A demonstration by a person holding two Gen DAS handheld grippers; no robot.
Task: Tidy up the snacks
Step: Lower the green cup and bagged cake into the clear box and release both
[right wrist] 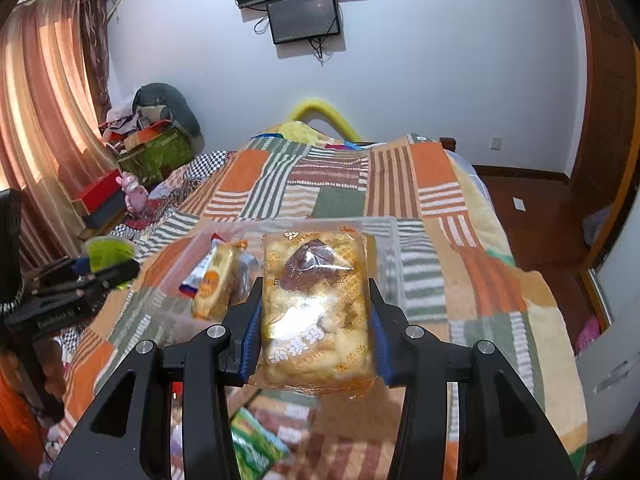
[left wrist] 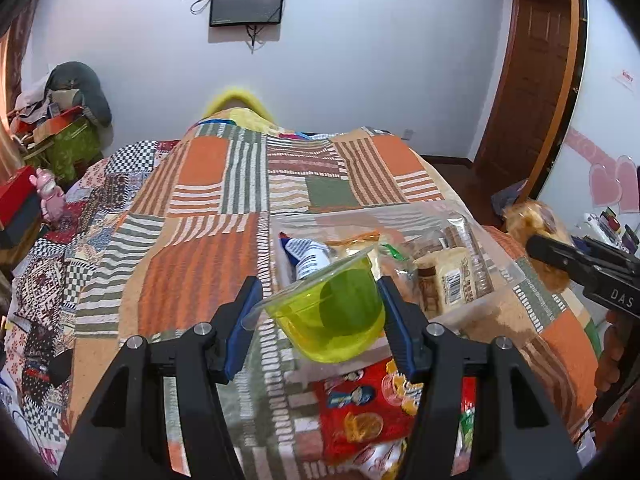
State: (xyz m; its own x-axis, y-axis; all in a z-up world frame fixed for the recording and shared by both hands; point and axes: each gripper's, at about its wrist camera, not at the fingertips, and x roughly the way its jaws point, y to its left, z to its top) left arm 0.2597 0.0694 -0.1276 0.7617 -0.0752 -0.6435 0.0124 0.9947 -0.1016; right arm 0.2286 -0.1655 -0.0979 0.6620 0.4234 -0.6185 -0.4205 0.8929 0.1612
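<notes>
My left gripper is shut on a yellow-green jelly cup, held tilted above the patchwork bedspread. My right gripper is shut on a clear packet of pale pastry with a purple piece, and it shows at the right edge of the left wrist view. A clear plastic bin lies on the bed just beyond both grippers and holds several wrapped snacks, among them a blue-and-white packet and an orange-labelled packet. Both held snacks hang in front of the bin, short of its near wall.
A red snack bag and a green packet lie on the bed below the grippers. Boxes, a pink toy and clutter crowd the left bedside. A wooden door and floor lie to the right; screens hang on the far wall.
</notes>
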